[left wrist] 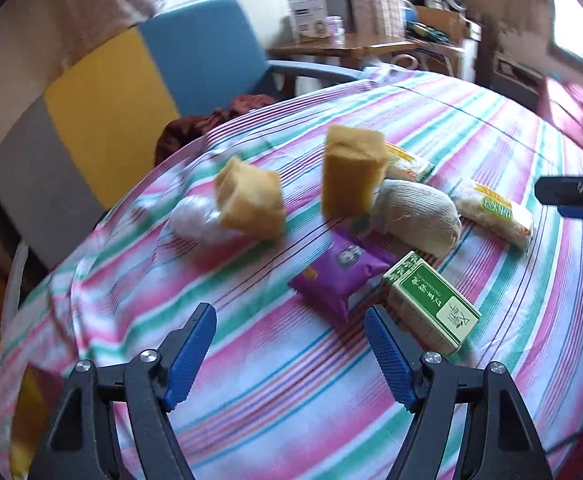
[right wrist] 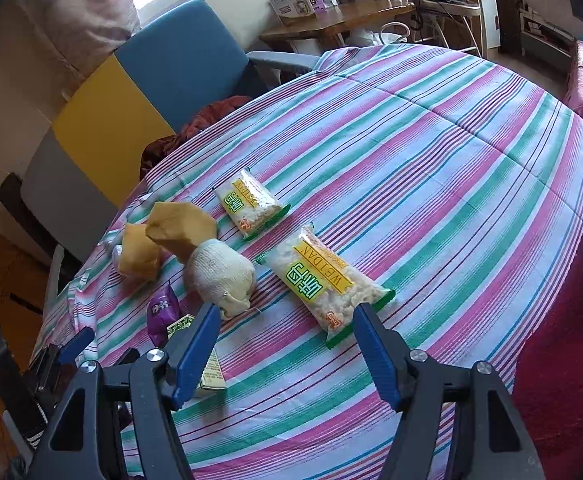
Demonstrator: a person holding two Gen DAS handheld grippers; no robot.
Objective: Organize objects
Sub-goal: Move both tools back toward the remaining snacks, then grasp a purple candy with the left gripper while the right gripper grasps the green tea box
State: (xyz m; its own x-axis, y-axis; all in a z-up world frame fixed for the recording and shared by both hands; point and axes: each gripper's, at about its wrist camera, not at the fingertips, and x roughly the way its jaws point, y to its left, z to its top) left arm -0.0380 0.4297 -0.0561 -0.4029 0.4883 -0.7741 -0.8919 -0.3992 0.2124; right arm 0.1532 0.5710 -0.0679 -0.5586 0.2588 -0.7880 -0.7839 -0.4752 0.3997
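On the striped cloth [left wrist: 283, 380] lie several items. In the left wrist view: two yellow sponges [left wrist: 249, 204] [left wrist: 351, 172], a rolled beige sock [left wrist: 419, 216], a purple snack packet [left wrist: 341, 272], a green box [left wrist: 431, 304], a white plastic lump [left wrist: 195, 218] and two snack bags [left wrist: 495, 212] [left wrist: 409, 164]. My left gripper [left wrist: 291, 328] is open and empty, just short of the purple packet. My right gripper [right wrist: 287, 320] is open and empty, its right finger beside the near snack bag [right wrist: 323, 280]. The sock [right wrist: 221, 274], the sponges [right wrist: 179, 232] and the far bag [right wrist: 249, 204] lie ahead to the left.
A blue, yellow and grey chair [right wrist: 139, 92] stands behind the table with a dark red cloth [right wrist: 195, 124] on it. A wooden side table [right wrist: 331, 20] with boxes is further back. Red fabric [right wrist: 571, 360] sits at the right edge. The right gripper shows at the right in the left wrist view [left wrist: 571, 196].
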